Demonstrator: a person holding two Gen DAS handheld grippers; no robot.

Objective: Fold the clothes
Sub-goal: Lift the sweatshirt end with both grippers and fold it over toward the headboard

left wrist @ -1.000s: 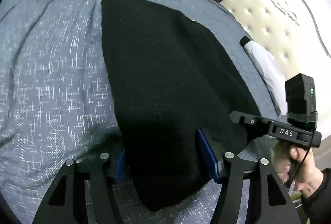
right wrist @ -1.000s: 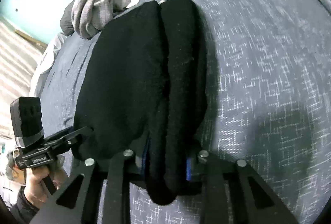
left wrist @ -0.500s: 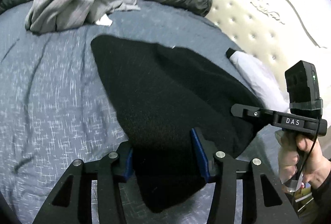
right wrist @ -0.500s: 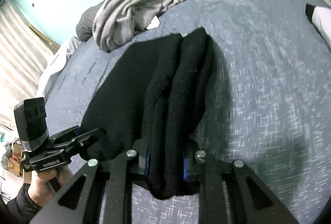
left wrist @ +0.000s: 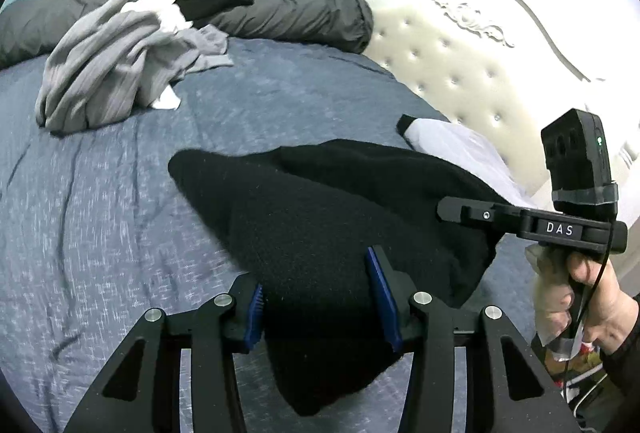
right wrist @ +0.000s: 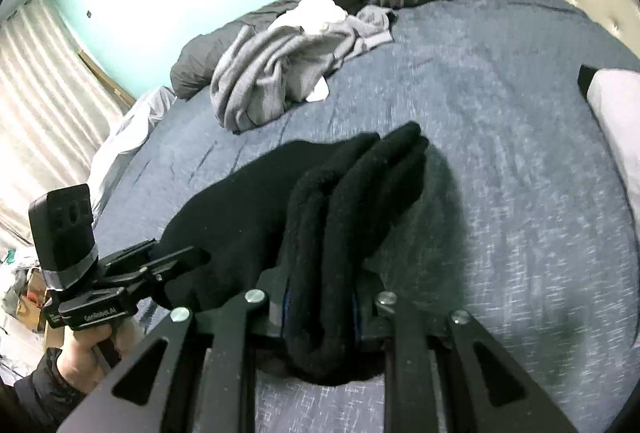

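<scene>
Black left claw (left wrist: 320, 307) with 2 blue pads (left wrist: 382, 293), silver screws; dark sleeve (right wrist: 32, 393).

Black garment (right wrist: 320, 233) hides right jaws' pads — bedspread (right wrist: 500, 161) blurred.

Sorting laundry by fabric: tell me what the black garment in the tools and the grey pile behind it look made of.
Black garment: looks like thick fleece or knit, matte and fuzzy, rolling into plump folds; exact fibre unclear. Grey pile: seemingly thin ribbed jersey, with fine lines and limp creases.
</scene>
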